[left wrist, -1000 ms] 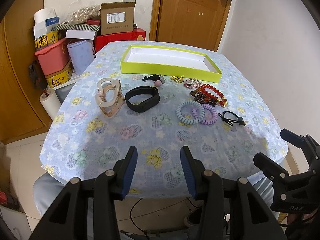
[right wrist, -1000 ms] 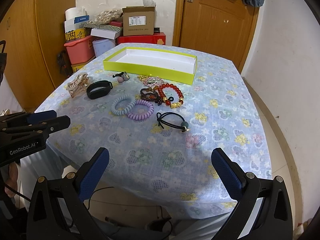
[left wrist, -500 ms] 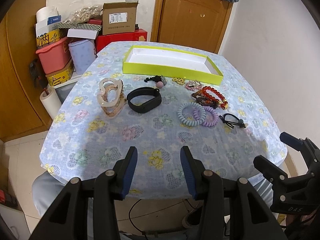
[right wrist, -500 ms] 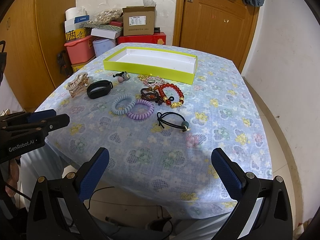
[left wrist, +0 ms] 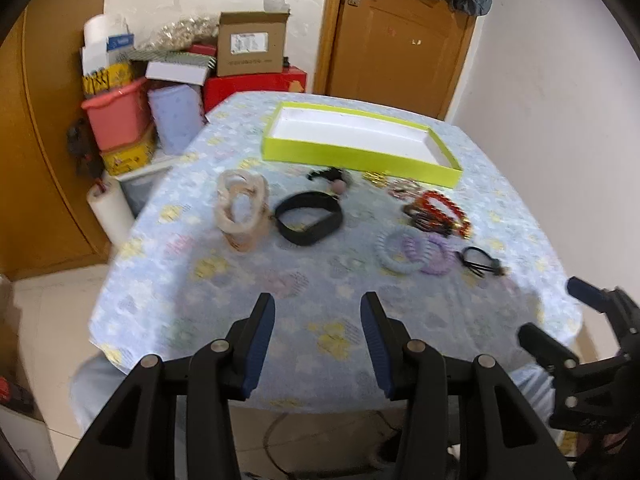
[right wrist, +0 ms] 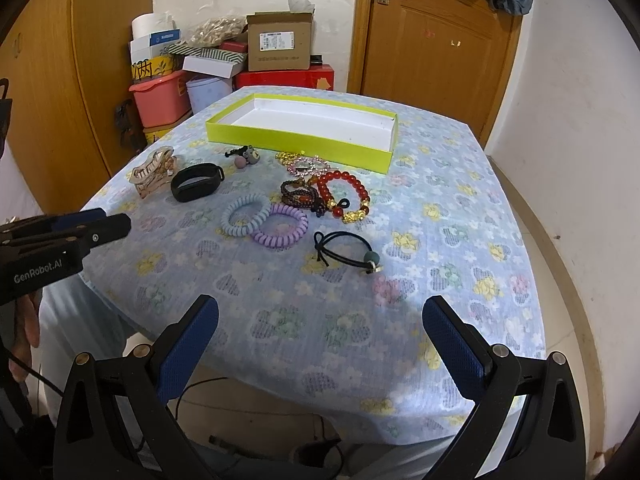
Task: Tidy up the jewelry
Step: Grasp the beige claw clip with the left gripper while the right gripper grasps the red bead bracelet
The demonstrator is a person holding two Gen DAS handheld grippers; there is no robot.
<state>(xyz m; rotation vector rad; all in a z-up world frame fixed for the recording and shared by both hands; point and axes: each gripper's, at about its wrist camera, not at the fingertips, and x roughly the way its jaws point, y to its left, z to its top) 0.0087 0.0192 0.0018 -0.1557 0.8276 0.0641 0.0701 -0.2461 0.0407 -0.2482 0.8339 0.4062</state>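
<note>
An empty yellow-green tray [right wrist: 298, 138] [left wrist: 352, 158] stands at the far middle of the table. In front of it lie a beige hair claw [right wrist: 154, 172] [left wrist: 240, 208], a black wristband [right wrist: 197, 181] [left wrist: 310, 218], a blue coil tie [right wrist: 245, 215], a purple coil tie [right wrist: 281, 227], a red bead bracelet [right wrist: 344, 196], a dark bead bracelet [right wrist: 298, 194], a black hair tie [right wrist: 346, 252] and small sparkly pieces [right wrist: 306, 164]. My left gripper [left wrist: 318, 344] is open and empty over the near table edge. My right gripper [right wrist: 320, 344] is wide open and empty, also at the near edge.
The table wears a blue flowered cloth [right wrist: 440, 216]. Boxes and tubs [right wrist: 224, 68] are stacked behind the table's far left corner. A wooden door [right wrist: 436, 40] is behind, a white wall to the right.
The left gripper view has shifted and is blurred from motion, moving a little closer to the table. The right gripper has barely moved. The jewelry lies as before.
</note>
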